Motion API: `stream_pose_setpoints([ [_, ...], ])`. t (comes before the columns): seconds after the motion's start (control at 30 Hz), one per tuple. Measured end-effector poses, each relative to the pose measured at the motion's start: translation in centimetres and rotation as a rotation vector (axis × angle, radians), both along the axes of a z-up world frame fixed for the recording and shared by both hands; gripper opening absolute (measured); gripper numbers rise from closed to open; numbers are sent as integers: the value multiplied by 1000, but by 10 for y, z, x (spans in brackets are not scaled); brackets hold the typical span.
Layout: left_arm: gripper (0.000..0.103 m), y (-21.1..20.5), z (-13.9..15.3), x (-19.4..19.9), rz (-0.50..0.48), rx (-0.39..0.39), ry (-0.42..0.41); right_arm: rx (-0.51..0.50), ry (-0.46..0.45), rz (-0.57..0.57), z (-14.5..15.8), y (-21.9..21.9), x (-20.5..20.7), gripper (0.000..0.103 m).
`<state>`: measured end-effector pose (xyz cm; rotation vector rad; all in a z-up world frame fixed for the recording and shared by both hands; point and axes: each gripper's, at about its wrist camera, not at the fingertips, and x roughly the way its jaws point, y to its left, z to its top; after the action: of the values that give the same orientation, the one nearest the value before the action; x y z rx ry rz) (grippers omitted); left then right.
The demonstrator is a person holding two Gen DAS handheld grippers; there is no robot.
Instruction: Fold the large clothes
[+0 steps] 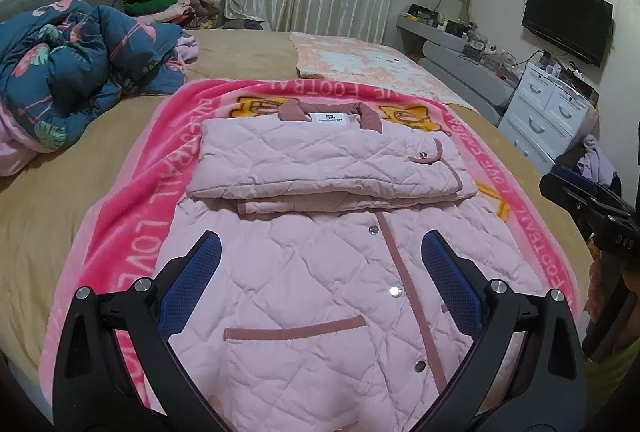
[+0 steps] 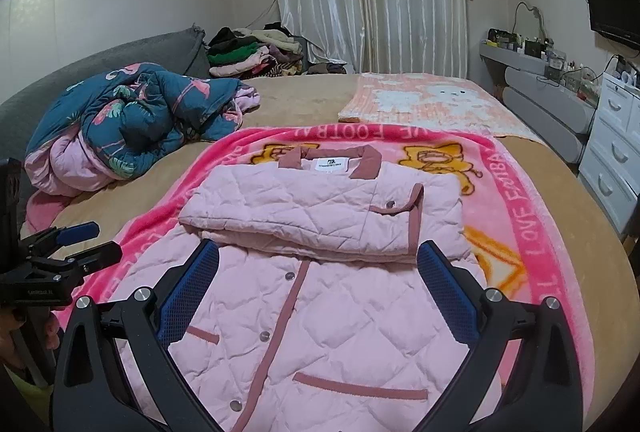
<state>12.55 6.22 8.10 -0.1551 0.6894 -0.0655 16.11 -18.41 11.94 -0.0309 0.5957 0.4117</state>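
1. One pink quilted jacket (image 1: 320,272), spread front-up on the one pink blanket (image 1: 132,232) atop the bed (image 1: 40,211); both sleeves folded across the chest in a stacked band just below the collar.
2. Four snap buttons counted along the jacket's dark-pink placket in the left wrist view; two dark-pink pocket trims seen in the right wrist view.
3. Left gripper (image 1: 320,280) spread wide above the jacket's lower half, pinching nothing, touching no fabric.
4. Right gripper (image 2: 318,284) likewise spread wide over the jacket, empty, blue fingertips (image 2: 444,280) near the folded sleeve band.
5. One crumpled teal flamingo quilt (image 1: 72,71) left of the jacket, beyond the blanket's edge.
6. One peach patterned mat (image 1: 360,63) beyond the jacket's collar, on the bed.
7. One pile of clothes (image 2: 256,51) far behind the jacket, by the curtain.
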Motion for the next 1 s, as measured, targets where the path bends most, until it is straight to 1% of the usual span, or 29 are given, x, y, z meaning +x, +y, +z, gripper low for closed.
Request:
stream_pose_setpoints([
  [0.27,94,3,-9,-11,11,22,5,6,13,-8,-7,-5,-9,99],
  [0.6,94,3,-23,-23,8,23,29,-1,37,-24,-21,-19,-20,99],
  [1.0,94,6,-32,-34,3,26,34,-9,67,-34,-37,-31,-32,99],
])
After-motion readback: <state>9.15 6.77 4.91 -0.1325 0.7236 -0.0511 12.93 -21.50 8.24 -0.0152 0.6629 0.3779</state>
